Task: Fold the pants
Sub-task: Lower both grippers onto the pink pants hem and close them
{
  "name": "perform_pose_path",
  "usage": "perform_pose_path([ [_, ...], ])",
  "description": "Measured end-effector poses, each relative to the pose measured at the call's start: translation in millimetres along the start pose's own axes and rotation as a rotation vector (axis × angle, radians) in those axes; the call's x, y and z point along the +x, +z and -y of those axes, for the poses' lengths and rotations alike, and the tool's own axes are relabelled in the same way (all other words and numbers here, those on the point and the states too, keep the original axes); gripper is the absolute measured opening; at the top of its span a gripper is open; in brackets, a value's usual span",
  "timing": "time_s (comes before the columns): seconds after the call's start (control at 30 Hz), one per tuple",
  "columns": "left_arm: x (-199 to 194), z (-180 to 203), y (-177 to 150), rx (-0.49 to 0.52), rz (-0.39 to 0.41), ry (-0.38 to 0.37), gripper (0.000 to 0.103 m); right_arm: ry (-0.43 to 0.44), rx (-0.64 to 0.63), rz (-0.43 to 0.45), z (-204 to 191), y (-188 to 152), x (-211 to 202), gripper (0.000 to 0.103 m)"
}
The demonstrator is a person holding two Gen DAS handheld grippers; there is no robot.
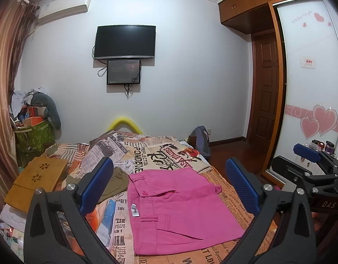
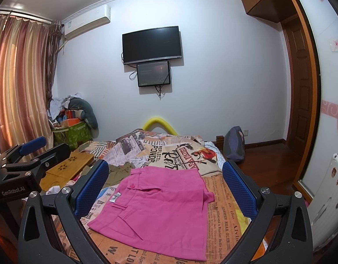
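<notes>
Folded pink pants lay on the bed. Both hand-held grippers, left and right, hovered released; only the right view showed the curtain fully.

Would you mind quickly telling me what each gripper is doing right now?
Left gripper: open, holding nothing, above the pink pants.
Right gripper: open, holding nothing, also above the pants.

White wall bears television; curtains left.
</notes>
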State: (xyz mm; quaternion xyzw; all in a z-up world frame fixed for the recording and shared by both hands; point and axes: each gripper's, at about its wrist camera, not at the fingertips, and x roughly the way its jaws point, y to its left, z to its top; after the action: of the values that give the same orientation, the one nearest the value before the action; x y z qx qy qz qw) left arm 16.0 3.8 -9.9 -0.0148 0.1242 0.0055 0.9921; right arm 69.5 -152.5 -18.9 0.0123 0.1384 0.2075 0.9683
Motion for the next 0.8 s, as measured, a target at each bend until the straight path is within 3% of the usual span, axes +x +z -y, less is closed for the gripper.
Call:
perform_pose_path([
  [0.27,6.5,-0.7,-1.1,0.002,-0.013,-0.001,0.103,-0.007,-0.014,-0.002,-3.1,-4.3,8.2,0.103],
  [0.4,21.2,-2.7,-5.7,0.006,-0.027,-0.001,0.103,-0.053,-0.036,-0.012,3.1,-11.3,20.5,0.103],
  [0.6,72.2,-13.4,-18.1,0.008,-0.132,-0.013,0.103,-0.065,0.013,-0.102,28.1,-26.6,55.8,0.103],
  [0.8,134.0,-31.6,-39.8,0.007,-0.231,0.042,0.103,-0.078,0.029,-0.193,52.6,-40.5,89.3,0.101],
])
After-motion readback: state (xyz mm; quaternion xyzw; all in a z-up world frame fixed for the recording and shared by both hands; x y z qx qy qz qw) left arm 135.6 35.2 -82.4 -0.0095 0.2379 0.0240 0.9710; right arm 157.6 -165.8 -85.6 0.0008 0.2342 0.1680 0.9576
